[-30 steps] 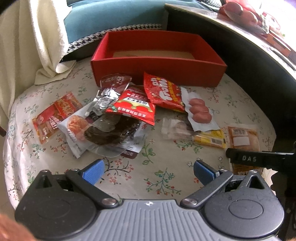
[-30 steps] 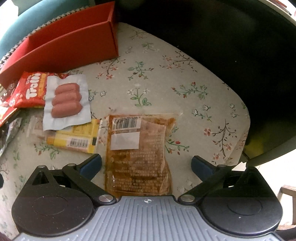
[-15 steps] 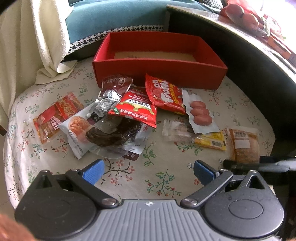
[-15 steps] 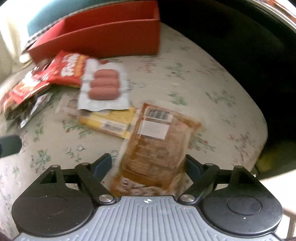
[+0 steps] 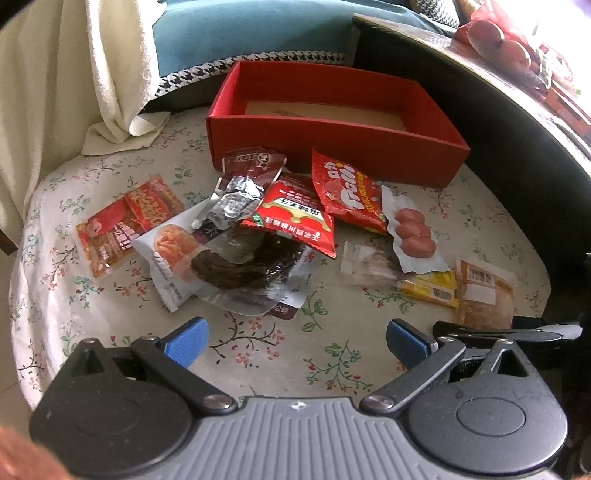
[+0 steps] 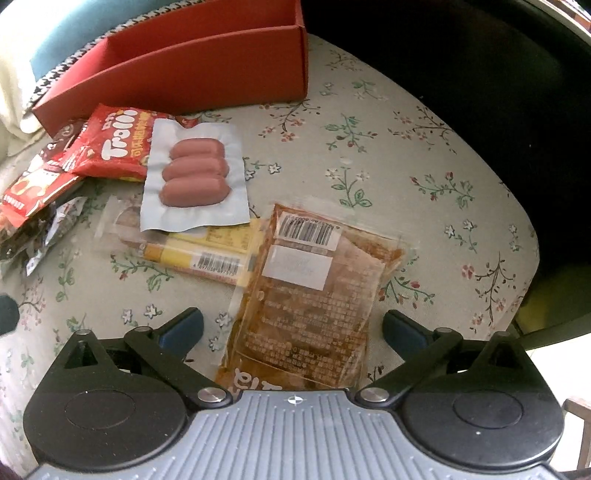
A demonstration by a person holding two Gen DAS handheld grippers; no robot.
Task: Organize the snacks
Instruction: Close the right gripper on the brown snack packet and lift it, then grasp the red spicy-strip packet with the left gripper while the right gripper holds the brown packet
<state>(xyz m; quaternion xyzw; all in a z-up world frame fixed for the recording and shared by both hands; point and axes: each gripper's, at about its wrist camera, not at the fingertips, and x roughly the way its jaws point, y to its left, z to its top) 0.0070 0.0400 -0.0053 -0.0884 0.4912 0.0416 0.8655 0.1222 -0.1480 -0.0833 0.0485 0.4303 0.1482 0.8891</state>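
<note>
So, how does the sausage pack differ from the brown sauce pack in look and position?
The sausage pack is white with three pink sausages showing; the brown sauce pack is clear, brownish, with a barcode label. The sausage pack overlaps other snacks; the sauce pack lies between the open fingers of the right gripper. Both lie flat on the floral tablecloth, outside the red box.

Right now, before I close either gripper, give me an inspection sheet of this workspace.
Surface: floral tablecloth, flat.
Job's things: red cardboard box, no snacks seen inside; brown clear-wrapped snack packet lies between the right gripper's fingers, not pinched; white three-sausage pack overlaps the yellow snack bar; red Trolli bag.
Clutter: loose heap of overlapping wrappers in front of the box.
Grippers: left gripper open above bare cloth; right open.
Cables: nothing seen.
Surroundings: cream towel, teal cushion, dark curved table edge.
</note>
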